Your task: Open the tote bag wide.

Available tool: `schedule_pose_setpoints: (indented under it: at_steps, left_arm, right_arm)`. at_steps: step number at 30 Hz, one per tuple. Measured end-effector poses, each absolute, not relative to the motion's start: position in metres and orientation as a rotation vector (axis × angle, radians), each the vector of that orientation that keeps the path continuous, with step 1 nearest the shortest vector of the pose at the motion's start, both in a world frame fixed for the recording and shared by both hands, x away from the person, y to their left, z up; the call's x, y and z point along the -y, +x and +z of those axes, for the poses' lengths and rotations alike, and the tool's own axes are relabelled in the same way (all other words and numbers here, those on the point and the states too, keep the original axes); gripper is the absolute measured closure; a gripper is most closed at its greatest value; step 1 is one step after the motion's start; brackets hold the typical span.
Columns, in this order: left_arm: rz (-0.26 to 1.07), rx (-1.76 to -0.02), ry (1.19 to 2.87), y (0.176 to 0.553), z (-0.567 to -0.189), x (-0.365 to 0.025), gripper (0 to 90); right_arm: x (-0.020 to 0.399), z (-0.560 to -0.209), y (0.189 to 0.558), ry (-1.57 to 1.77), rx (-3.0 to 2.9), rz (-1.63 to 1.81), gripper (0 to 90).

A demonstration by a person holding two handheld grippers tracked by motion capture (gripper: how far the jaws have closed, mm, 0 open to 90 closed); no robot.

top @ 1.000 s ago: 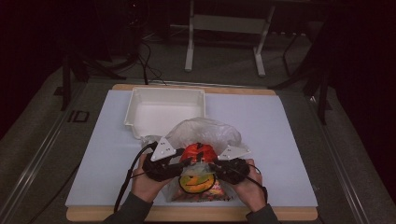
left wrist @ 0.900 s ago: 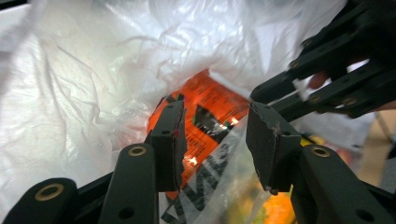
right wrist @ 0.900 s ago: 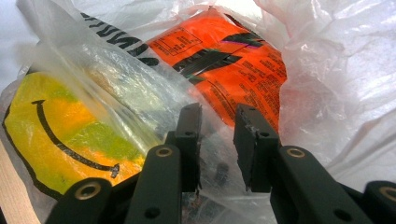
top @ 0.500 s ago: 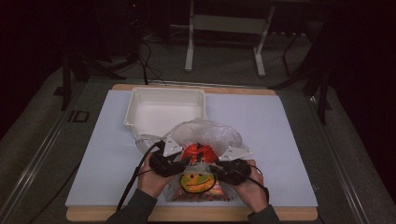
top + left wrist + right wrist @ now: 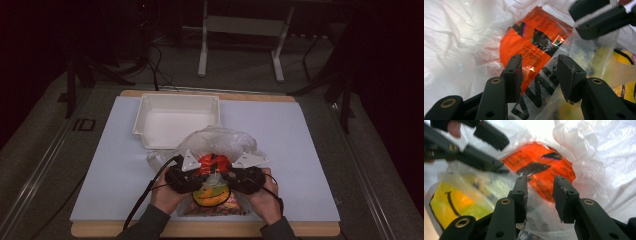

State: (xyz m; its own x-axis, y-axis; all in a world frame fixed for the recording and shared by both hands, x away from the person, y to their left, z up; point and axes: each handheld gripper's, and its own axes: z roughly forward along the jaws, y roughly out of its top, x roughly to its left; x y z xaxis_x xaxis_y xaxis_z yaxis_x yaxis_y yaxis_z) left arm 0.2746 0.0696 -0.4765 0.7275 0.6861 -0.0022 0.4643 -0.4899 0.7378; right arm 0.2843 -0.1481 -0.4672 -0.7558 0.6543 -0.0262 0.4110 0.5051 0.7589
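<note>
A crumpled clear plastic bag (image 5: pixel 220 141) lies on the white mat near the front edge. An orange printed packet (image 5: pixel 212 161) shows at its mouth, and a yellow smiley-face packet (image 5: pixel 212 194) lies just in front of it. My left gripper (image 5: pixel 192 175) and right gripper (image 5: pixel 234 176) face each other across the bag's mouth. In the left gripper view the left gripper (image 5: pixel 540 73) is open over the orange packet (image 5: pixel 534 35) and printed clear film. In the right gripper view the right gripper (image 5: pixel 541 193) is open before the orange packet (image 5: pixel 549 167), with the yellow packet (image 5: pixel 451 197) to its left.
An empty white tray (image 5: pixel 175 121) stands just behind the bag. The white mat (image 5: pixel 300 145) covers a wooden board (image 5: pixel 100 229) whose edge runs along the front. Cables trail from the left gripper toward the person. Metal stand legs (image 5: pixel 202 47) rise beyond the table.
The left gripper has shifted a little to the right, toward the bag's mouth. The right gripper and the packets have barely moved.
</note>
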Motion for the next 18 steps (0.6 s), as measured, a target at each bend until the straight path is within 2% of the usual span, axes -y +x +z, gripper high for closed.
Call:
schedule_pose_setpoints:
  at_steps: [18]
  left_arm:
    - [0.338,-0.899,2.15,0.271,-0.484,-0.075,55.3]
  right_arm:
    - [0.144,-0.478,0.3,0.952,-2.422,1.018,62.0]
